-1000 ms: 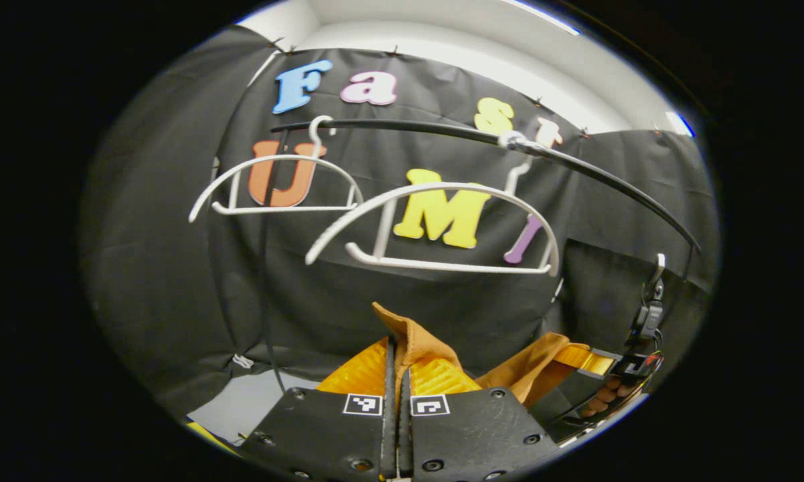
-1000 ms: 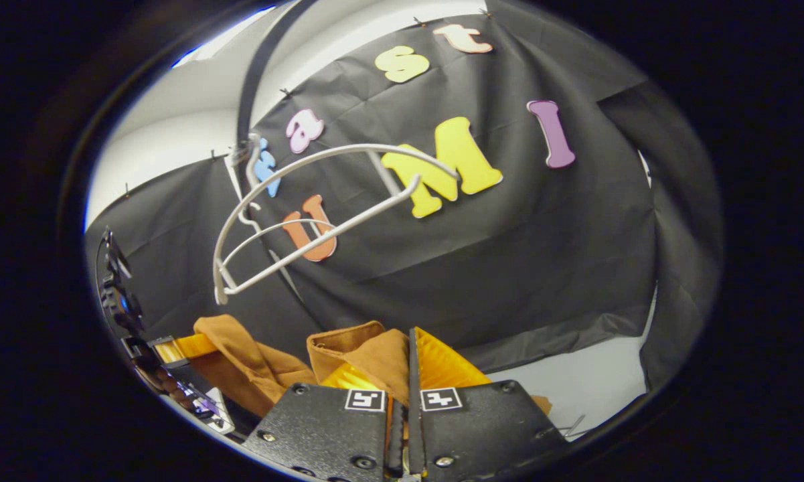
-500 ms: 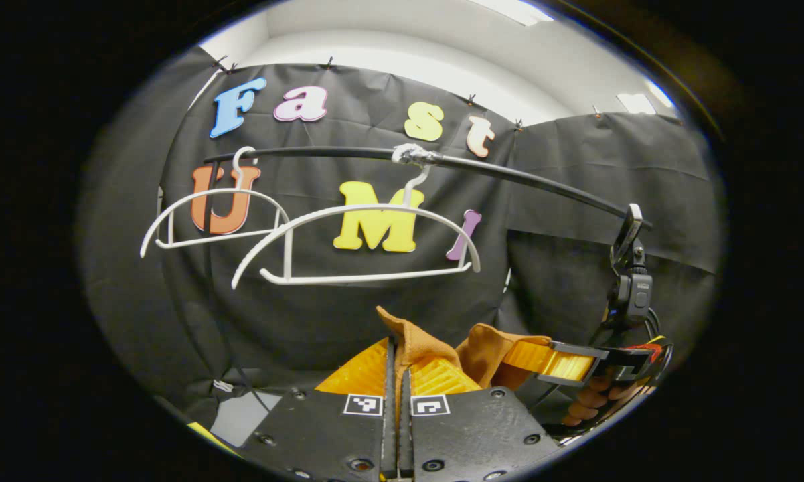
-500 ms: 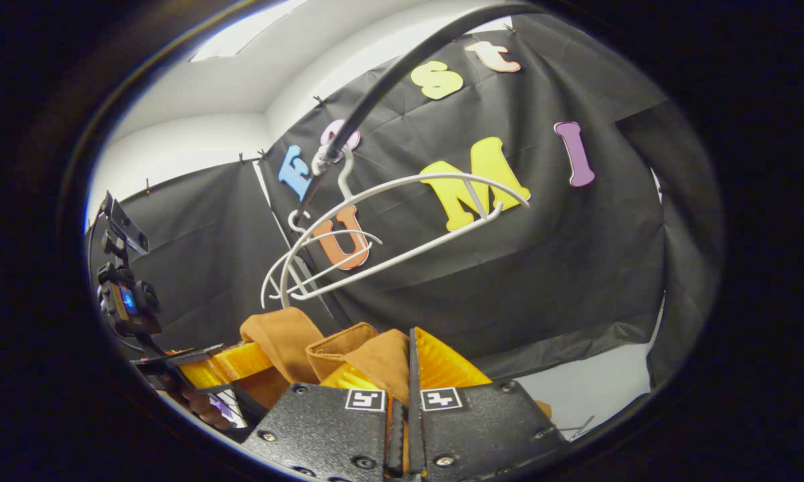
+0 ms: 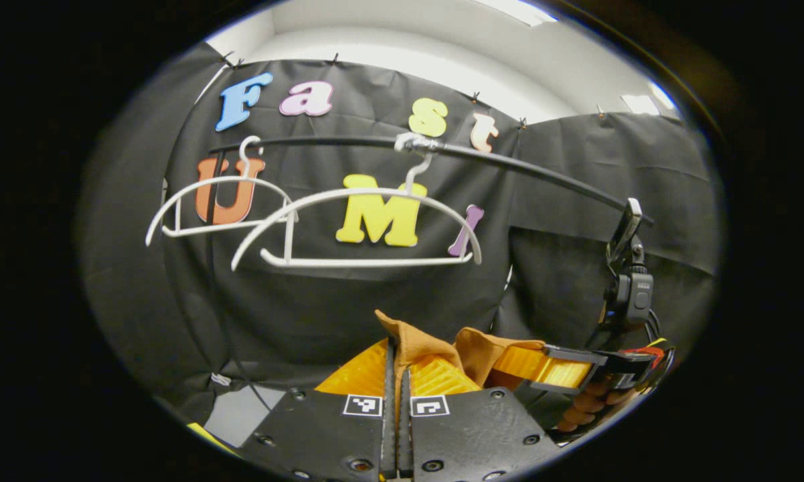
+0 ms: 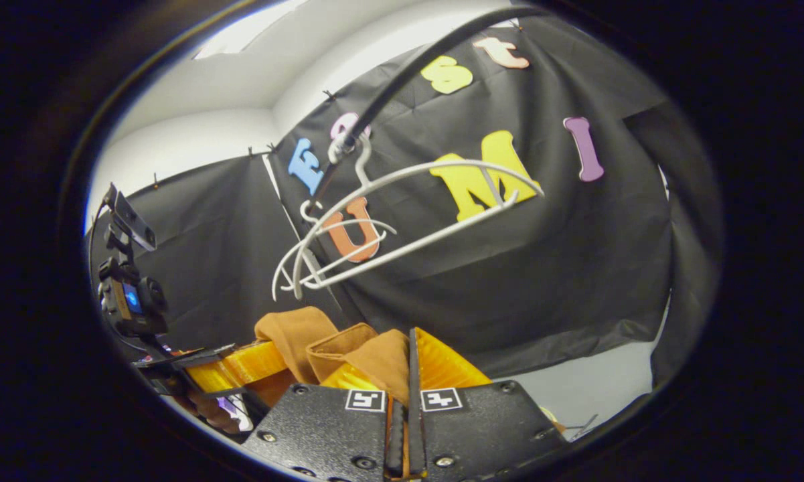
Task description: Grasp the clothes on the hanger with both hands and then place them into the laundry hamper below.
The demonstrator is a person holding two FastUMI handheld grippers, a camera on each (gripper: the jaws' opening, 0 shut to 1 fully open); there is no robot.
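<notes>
- Two grippers share one brown garment, already off the white hanger, which hangs bare from the black rail above
- Left gripper is clenched on a fold of the cloth that pokes up between its orange fingers
- Between the two, the garment runs side to side, so its long axis lies across from hand to hand
- Right gripper is likewise clamped on a bunched fold, with the cloth spilling to its left toward the other gripper
- Neither hand looks nearer the hamper, which I judge lies below; both should lower together, keeping the cloth level
</notes>
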